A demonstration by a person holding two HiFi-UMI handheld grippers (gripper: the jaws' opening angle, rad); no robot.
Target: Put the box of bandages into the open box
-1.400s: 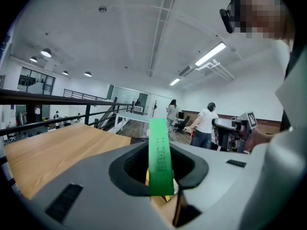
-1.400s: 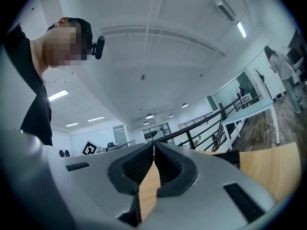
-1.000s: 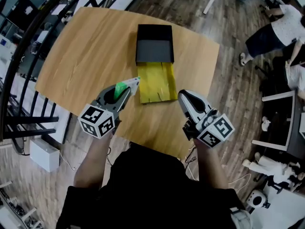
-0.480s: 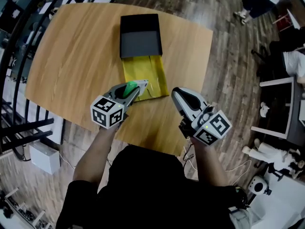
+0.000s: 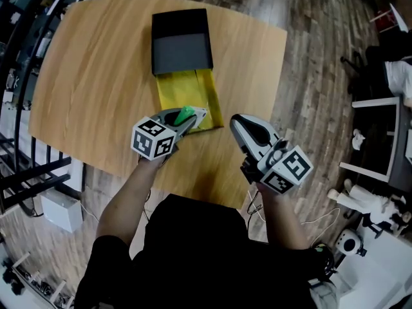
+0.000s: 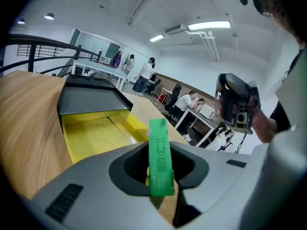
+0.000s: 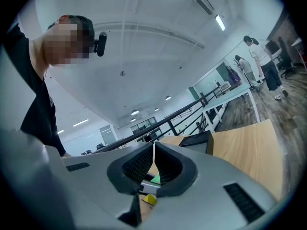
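Observation:
The open box lies on the wooden table [image 5: 84, 76]: a black, grey-floored part [image 5: 181, 44] at the far end and a yellow-lined part [image 5: 183, 90] nearer me. My left gripper [image 5: 197, 115] is shut on the green box of bandages [image 5: 185, 114], held on edge just over the near end of the yellow part. In the left gripper view the green box [image 6: 159, 159] stands upright between the jaws of the left gripper [image 6: 160, 176], with the yellow lining [image 6: 93, 135] just ahead. My right gripper [image 5: 237, 122] hangs to the right of the box, shut and empty; in its own view the right gripper [image 7: 154, 151] shows the pads meeting.
The table's near edge runs just below both grippers. Black railings [image 5: 26, 166] border the left side. A white box [image 5: 61, 211] sits on the floor at the lower left. People and desks [image 5: 393, 76] are off to the right, beyond the wooden floor.
My left gripper has come down and moved toward the yellow part of the open box, carrying the green box. The right gripper has sunk a little.

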